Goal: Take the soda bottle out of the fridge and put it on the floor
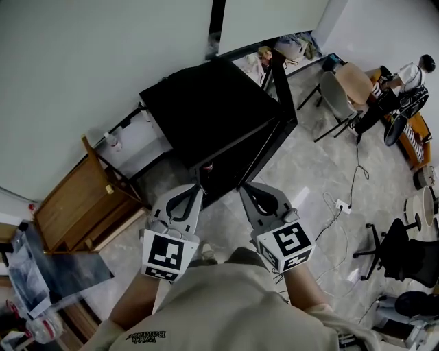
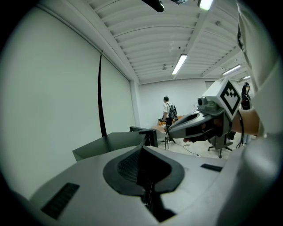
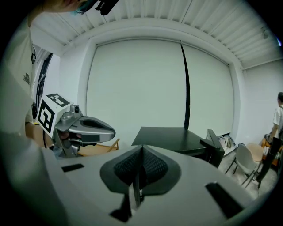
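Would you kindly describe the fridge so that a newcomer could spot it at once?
Look along the pale wall to the middle of the head view: the fridge stands on the floor there. It is the low black box with its door open, set between a wooden chair on the left and a grey chair on the right.

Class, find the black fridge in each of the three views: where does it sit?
Head view: black fridge, upper centre.
Left gripper view: low centre-left, its dark top showing.
Right gripper view: centre-right.
Shared landmark: the dark vertical wall strip behind it.
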Available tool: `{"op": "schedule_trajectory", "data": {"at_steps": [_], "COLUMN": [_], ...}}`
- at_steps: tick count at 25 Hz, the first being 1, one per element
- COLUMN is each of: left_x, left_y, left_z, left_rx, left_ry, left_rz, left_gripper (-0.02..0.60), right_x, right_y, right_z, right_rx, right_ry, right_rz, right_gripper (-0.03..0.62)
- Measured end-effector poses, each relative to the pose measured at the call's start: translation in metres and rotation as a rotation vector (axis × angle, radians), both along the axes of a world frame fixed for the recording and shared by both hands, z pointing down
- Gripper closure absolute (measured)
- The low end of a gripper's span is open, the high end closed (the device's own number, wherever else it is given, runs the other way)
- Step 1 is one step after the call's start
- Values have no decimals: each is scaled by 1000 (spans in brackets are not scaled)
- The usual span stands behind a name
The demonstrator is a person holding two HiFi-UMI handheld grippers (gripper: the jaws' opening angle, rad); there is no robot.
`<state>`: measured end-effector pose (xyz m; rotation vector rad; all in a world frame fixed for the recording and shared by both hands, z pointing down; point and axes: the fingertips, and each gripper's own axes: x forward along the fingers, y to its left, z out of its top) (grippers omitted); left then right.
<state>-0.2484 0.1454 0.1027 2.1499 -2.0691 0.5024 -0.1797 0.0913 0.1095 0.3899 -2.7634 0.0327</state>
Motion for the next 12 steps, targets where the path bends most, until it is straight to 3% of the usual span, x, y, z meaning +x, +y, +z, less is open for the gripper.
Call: {"op": "schedule_trajectory", "data": {"at_steps": [12], "left_x": [6], "left_y": [-24], "left_z": [11], "left_rx": [-22], "left_ry": [-7], "left_rz": [-71], "left_gripper": [575], "right_x": [-7], "right_y": [-43], "right_z": [27], "right_rx": [-58], "right_ry": [-9], "right_rz": [-35], "right_gripper": [597]}}
